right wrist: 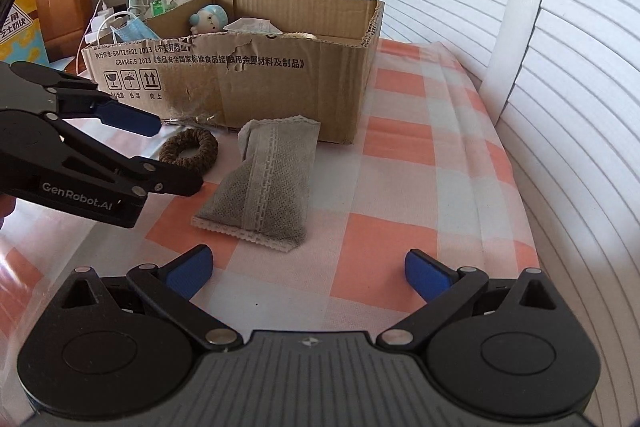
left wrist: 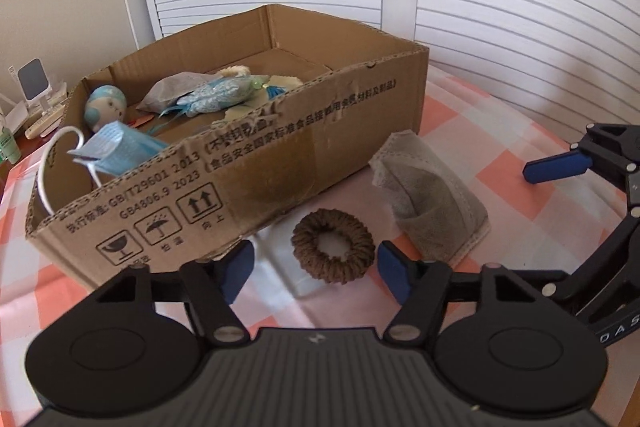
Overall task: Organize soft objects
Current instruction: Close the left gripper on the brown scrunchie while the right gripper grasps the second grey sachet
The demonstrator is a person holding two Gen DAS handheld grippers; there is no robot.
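The left gripper [left wrist: 316, 273] has its fingers [left wrist: 394, 277] spread wide, one on each side of the brown hair tie [left wrist: 333, 251], which lies flat on the checked cloth of the bench [right wrist: 400, 187] just in front of the cardboard box [left wrist: 300, 147]. That straddle looks like the setup for a pinch across the ring. The right gripper [right wrist: 308, 273] is also open and holds nothing, low over the cloth and aimed at the grey pouch [right wrist: 268, 183], probably the next pick. The pouch is slumped and limp, with a stitched seam and crimped edges, one end near the box wall. Inside the box lie a blue face mask [left wrist: 116, 147], a round doll head [left wrist: 105, 103] and another pouch [left wrist: 172, 91].
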